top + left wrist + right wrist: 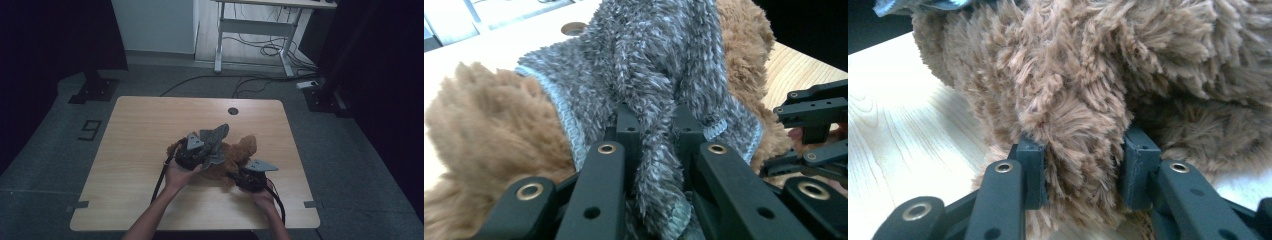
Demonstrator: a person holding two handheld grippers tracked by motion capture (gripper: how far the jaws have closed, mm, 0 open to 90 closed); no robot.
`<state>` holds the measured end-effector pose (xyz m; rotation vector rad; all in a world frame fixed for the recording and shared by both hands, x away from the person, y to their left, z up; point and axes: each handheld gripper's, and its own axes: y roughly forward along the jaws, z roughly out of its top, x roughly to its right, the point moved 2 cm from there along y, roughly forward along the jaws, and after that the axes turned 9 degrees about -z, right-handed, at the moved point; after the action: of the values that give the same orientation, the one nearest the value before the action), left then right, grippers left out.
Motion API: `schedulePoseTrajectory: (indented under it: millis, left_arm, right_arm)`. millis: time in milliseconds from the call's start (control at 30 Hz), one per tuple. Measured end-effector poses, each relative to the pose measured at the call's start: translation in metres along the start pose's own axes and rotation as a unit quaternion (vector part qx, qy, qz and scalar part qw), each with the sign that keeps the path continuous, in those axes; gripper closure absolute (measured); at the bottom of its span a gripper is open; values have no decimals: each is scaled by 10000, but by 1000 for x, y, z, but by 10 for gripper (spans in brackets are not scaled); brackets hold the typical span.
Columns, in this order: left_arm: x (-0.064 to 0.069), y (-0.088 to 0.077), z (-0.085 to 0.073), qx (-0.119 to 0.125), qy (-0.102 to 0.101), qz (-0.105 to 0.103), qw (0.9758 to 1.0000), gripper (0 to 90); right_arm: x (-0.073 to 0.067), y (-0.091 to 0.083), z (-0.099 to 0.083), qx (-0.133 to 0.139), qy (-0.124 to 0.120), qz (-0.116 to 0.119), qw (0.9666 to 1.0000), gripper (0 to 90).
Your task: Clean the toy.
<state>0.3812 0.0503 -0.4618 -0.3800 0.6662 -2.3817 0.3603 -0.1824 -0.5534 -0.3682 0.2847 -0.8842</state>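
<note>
Left hand-held gripper (659, 135) of mine pinches the grey fuzzy cloth (649, 65).
Right hand-held gripper (1083, 165) clamps the brown plush toy (1108, 75), lying mid-tabletop (135, 130), cloth draped at its ten o'clock.

A pale wooden tabletop (135, 150) with rounded corners stands on grey floor (60, 200), with 1 round cable hole (233, 111) near its far edge. A brown plush toy (235, 155) lies on it right of centre, with a grey fuzzy cloth (215, 137) draped over the toy's left part.
</note>
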Motion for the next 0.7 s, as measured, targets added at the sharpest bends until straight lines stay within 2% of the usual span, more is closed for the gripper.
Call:
schedulePoseTrajectory:
  millis: [133, 367, 467, 567, 700]
  left_arm:
    - [-6, -10, 0, 82, -52, 34, 9999, 794]
    - [-18, -32, -5, 245, -53, 354, 9991, 792]
    - [-23, -38, -7, 252, -109, 407, 9988, 792]
    - [-17, -40, 2, 319, -88, 309, 9990, 793]
    - [4, -27, 28, 405, 61, 114, 9991, 793]
  right_arm:
    - [1, 0, 0, 17, 4, -10, 10000, 619]
    - [2, 1, 1, 28, 30, -4, 10000, 620]
    - [2, 1, 1, 15, 46, 0, 10000, 620]
    - [2, 2, 2, 71, 14, -45, 10000, 623]
    - [3, 2, 2, 43, 5, -64, 10000, 623]
